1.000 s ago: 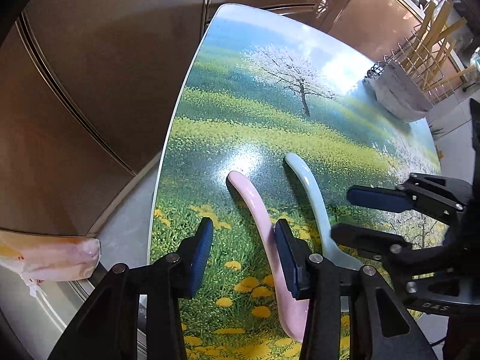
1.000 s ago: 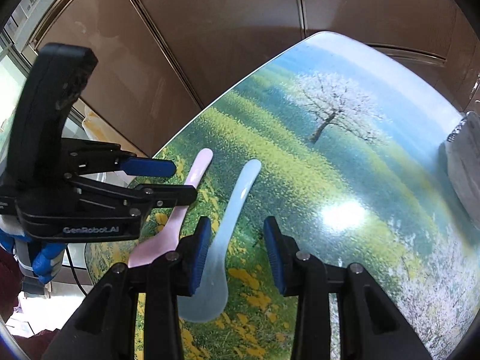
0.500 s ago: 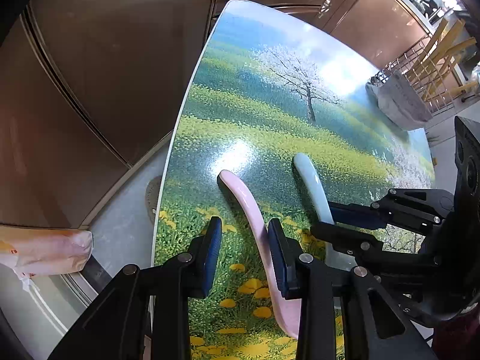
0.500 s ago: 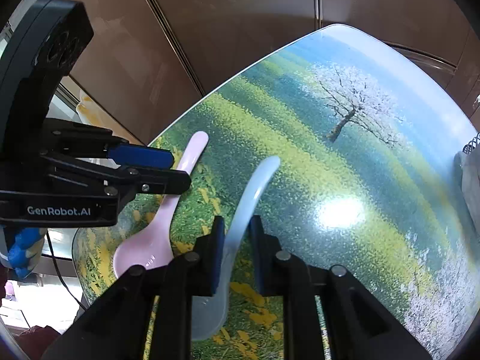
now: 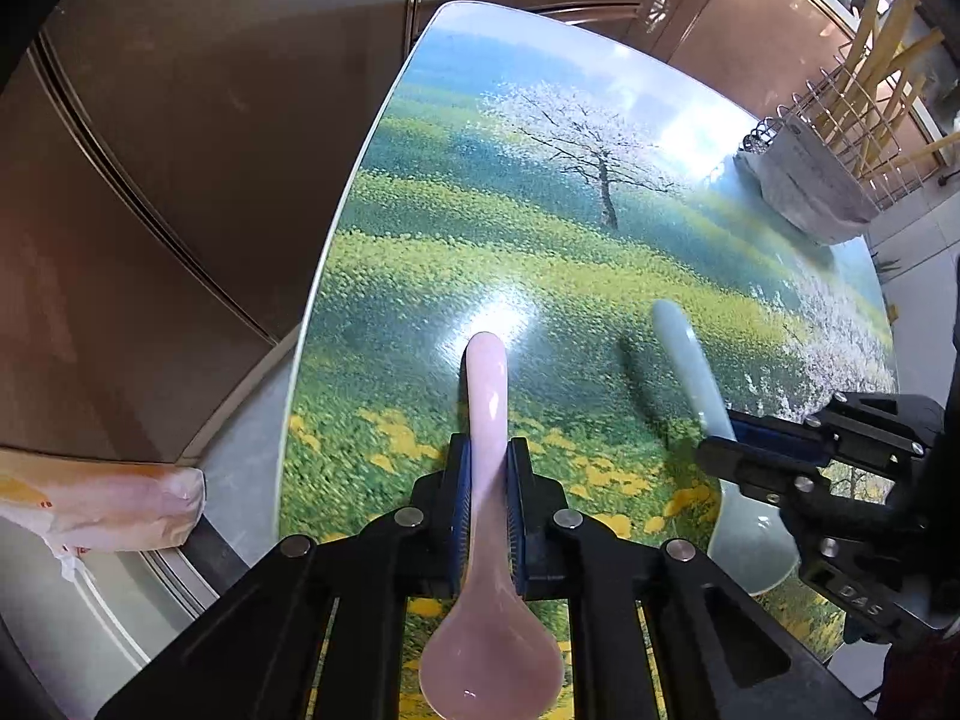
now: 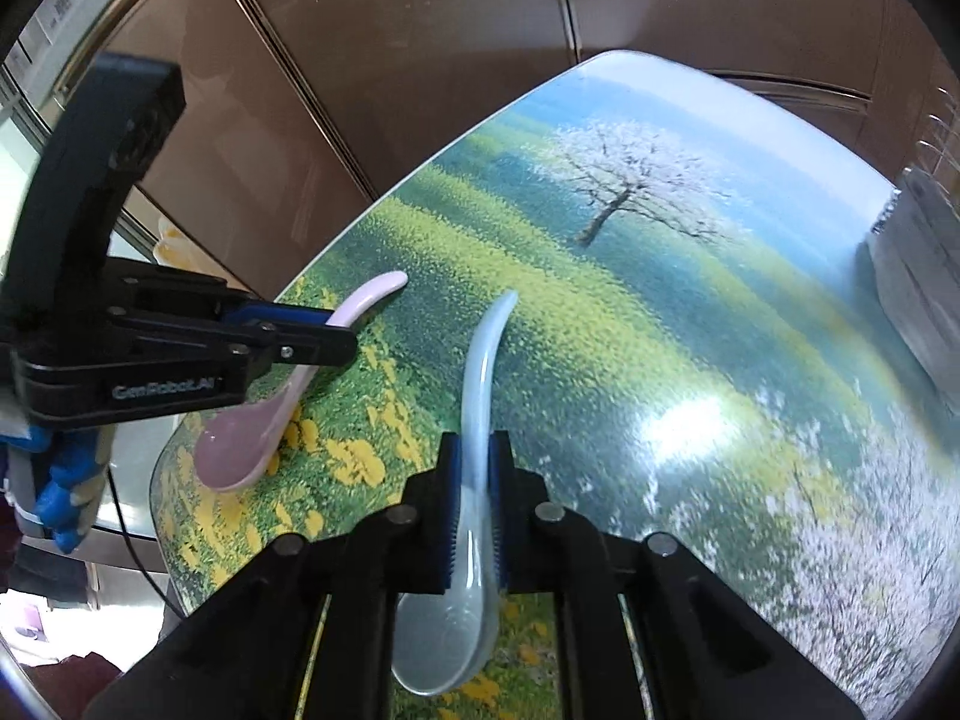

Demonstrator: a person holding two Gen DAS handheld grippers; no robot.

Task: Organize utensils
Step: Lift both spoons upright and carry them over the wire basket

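Observation:
My left gripper (image 5: pixel 487 480) is shut on the handle of a pink ceramic spoon (image 5: pixel 489 396), bowl end toward the camera, held just above the table. My right gripper (image 6: pixel 475 480) is shut on the handle of a pale blue ceramic spoon (image 6: pixel 483 360), also lifted off the table. Each gripper shows in the other's view: the right gripper (image 5: pixel 720 438) with the blue spoon (image 5: pixel 684 348) at the right, the left gripper (image 6: pixel 336 330) with the pink spoon (image 6: pixel 372 294) at the left. A wire utensil rack (image 5: pixel 840 138) stands at the table's far right corner.
The table (image 5: pixel 540 228) has a glossy meadow-and-tree print. Brown cabinet panels (image 5: pixel 210 120) lie behind and to the left. A pale plastic bag (image 5: pixel 102 498) lies off the table's left edge. The rack holds wooden utensils (image 5: pixel 882 48) and a grey liner.
Both grippers closed from open onto the spoon handles. The left took the pink spoon, the right the blue one, and both spoons have come up off the table.

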